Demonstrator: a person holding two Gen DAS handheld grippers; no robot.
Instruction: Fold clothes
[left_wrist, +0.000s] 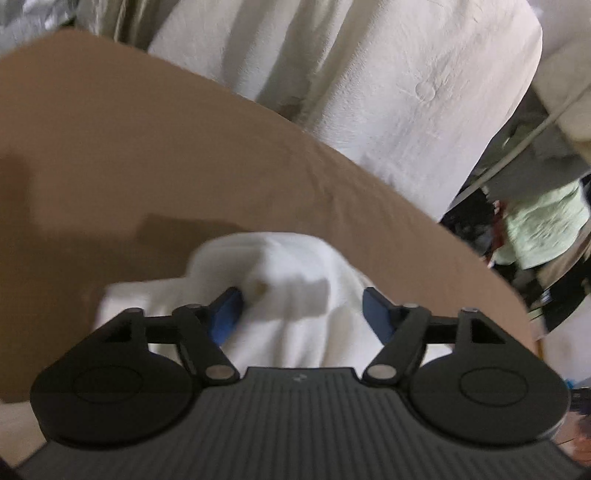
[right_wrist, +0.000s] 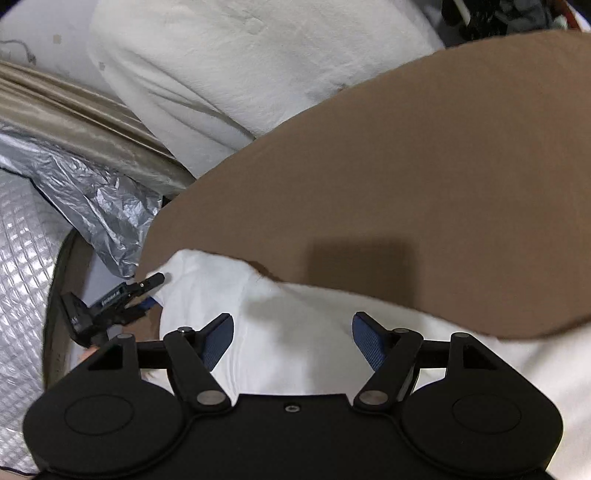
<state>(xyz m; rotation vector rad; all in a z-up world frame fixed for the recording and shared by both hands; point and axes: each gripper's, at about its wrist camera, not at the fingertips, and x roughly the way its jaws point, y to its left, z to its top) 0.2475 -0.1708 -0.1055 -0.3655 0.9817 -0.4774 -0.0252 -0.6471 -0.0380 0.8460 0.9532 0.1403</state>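
Observation:
A white garment (left_wrist: 288, 295) lies bunched on a brown tabletop (left_wrist: 147, 147). My left gripper (left_wrist: 301, 310) is open, its blue pads (left_wrist: 225, 314) on either side of a raised fold of the cloth. In the right wrist view the same white garment (right_wrist: 288, 332) spreads along the near edge of the brown tabletop (right_wrist: 406, 166). My right gripper (right_wrist: 291, 339) is open just above the cloth. The left gripper (right_wrist: 110, 306) also shows at the left in the right wrist view, at the garment's far corner.
A white padded cover (left_wrist: 406, 92) hangs past the table's far edge. Silver foil sheeting (right_wrist: 74, 177) and beige fabric (right_wrist: 74, 107) lie off the table's left side. Dark clutter and a pale green cloth (left_wrist: 539, 225) sit at the right.

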